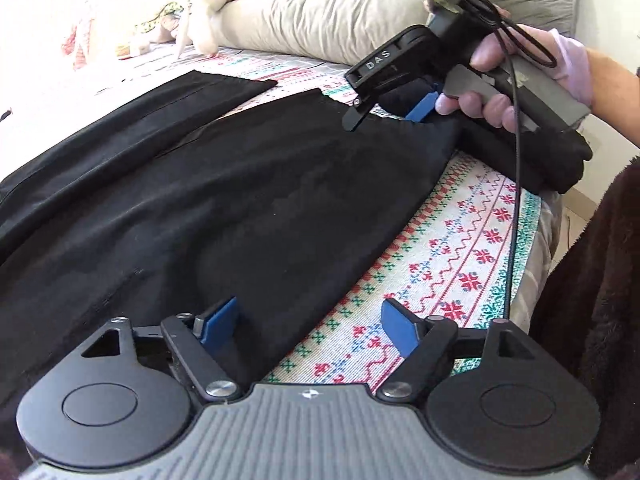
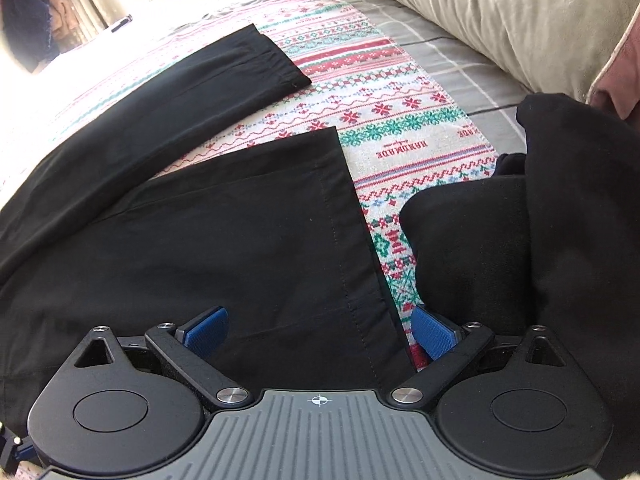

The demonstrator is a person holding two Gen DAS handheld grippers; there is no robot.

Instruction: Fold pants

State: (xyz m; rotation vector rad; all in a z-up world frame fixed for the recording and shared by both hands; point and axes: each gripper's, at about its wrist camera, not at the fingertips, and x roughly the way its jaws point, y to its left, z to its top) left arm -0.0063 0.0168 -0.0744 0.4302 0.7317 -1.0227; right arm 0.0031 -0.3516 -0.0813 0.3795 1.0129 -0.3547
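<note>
Right wrist view worries me most: my right gripper (image 2: 320,334) has its fingers spread wide with the hem of the near trouser leg lying between them, nothing pinched; closing now could catch only the top layer, or the patterned blanket (image 2: 400,132) beside the hem. My left gripper (image 1: 308,326) is likewise wide open, straddling the trousers' edge nearer the waist, gripping nothing. If one grabs and the other misses, the leg will twist. The pants (image 2: 180,216) are plain black, lying flat on the blanket, legs splayed apart, hems toward the pillow (image 2: 500,20)
</note>
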